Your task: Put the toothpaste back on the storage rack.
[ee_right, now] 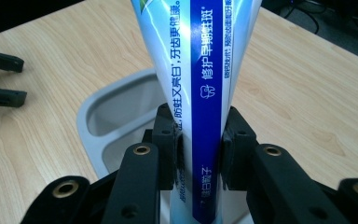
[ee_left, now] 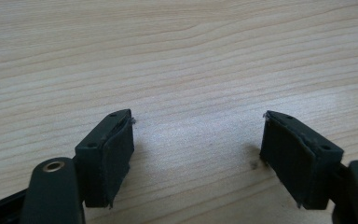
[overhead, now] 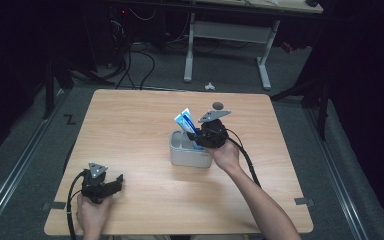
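Observation:
A blue and white toothpaste tube (ee_right: pixel 200 74) stands upright between the black jaws of my right gripper (ee_right: pixel 199 149), which is shut on it. In the high view the tube (overhead: pixel 185 120) leans out of a grey rectangular holder (overhead: pixel 180 157) at the middle of the wooden table, with the right gripper (overhead: pixel 200 137) at the holder's right end. In the right gripper view the holder (ee_right: pixel 93 116) lies below and behind the tube. My left gripper (overhead: pixel 117 182) rests near the table's front left, its jaws wide open over bare wood (ee_left: pixel 198 140) with nothing between them.
The light wooden table (overhead: pixel 130 125) has bare room to the left, behind and to the right of the holder. A small dark round object (overhead: pixel 218 105) lies near the back edge. Beyond the table stand a white desk frame (overhead: pixel 230 35) and cables on a grey floor.

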A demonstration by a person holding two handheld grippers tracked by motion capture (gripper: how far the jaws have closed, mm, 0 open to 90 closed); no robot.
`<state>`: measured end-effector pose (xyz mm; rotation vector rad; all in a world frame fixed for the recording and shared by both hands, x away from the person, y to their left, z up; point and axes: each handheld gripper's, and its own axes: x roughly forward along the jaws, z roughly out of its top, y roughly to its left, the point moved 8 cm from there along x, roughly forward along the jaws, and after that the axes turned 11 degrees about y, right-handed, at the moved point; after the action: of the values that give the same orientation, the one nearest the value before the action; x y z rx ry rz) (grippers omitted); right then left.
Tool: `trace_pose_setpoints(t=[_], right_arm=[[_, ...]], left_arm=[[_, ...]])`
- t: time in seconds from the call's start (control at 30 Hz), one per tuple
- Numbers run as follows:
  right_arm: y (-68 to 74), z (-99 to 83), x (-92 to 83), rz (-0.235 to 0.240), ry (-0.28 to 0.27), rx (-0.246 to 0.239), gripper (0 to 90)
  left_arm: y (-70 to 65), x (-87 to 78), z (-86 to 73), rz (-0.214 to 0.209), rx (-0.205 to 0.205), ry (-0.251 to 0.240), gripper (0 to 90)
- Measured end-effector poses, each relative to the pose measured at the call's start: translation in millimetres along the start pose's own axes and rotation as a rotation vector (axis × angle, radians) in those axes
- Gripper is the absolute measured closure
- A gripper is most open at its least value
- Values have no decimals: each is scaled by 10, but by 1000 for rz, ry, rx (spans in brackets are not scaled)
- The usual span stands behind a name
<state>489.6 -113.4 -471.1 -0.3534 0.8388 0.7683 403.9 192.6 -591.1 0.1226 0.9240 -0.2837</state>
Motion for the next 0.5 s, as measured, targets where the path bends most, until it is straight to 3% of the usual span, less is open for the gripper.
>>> trace_pose_setpoints(t=[0.5], right_arm=[[25,-11,1,16,2,-3,710]], left_arm=[[0,0,0,0,0,0,260]])
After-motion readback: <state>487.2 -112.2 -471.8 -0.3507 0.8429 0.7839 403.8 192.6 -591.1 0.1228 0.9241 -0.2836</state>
